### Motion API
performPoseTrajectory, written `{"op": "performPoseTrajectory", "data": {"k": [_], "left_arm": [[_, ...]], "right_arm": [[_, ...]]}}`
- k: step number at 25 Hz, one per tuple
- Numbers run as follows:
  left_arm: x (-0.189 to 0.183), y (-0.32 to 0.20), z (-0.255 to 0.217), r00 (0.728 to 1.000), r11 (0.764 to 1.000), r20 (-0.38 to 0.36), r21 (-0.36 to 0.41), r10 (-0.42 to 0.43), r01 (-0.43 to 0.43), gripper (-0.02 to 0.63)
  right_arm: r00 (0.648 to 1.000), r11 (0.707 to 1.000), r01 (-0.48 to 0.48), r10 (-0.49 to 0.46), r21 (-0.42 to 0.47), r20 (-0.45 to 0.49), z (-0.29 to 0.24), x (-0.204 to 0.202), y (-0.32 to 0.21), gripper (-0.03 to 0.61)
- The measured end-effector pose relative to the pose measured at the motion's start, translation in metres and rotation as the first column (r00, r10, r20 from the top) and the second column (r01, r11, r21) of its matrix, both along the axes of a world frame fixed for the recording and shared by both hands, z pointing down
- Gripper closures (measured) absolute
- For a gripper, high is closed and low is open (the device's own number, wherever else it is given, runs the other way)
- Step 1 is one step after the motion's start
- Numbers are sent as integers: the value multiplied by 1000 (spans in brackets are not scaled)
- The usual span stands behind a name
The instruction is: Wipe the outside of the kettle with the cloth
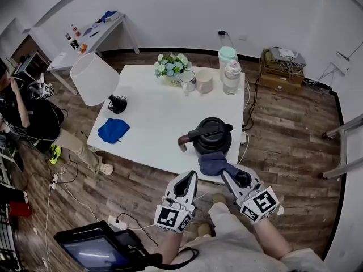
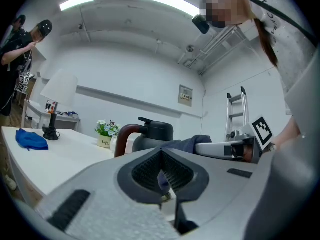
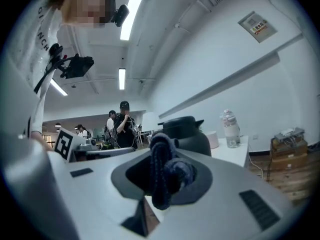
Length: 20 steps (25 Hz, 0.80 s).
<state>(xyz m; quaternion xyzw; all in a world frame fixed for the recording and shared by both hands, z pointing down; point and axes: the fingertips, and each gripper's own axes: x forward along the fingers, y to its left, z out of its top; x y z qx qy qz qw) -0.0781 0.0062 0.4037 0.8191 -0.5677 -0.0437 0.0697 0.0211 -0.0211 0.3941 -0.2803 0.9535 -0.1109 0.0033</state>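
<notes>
A black kettle (image 1: 211,136) with a brown handle (image 1: 184,141) stands near the front edge of the white table (image 1: 153,118). My right gripper (image 1: 227,173) is shut on a dark blue cloth (image 1: 211,162), which bunches against the kettle's near side. In the right gripper view the cloth (image 3: 164,173) fills the jaws, with the kettle (image 3: 189,132) just behind it. My left gripper (image 1: 192,177) hangs off the table's front edge, left of the cloth, shut with nothing in it. In the left gripper view, the kettle (image 2: 152,134) and the held cloth (image 2: 192,142) lie ahead.
A brighter blue cloth (image 1: 113,130) lies at the table's left edge beside a white-shaded lamp (image 1: 94,78). Flowers (image 1: 172,67), two cups (image 1: 195,81) and two jars (image 1: 229,69) line the far edge. A person (image 1: 22,109) sits at left. A screen (image 1: 93,248) lies on the floor.
</notes>
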Motion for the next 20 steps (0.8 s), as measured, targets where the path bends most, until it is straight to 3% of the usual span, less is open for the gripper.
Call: {"op": "performPoseTrajectory", "data": {"k": [20], "left_arm": [[-9, -17, 35, 999, 1000, 32, -6, -14, 14, 606]], "right_arm": [[995, 989, -49, 36, -142, -89, 105, 10, -19, 515]]}}
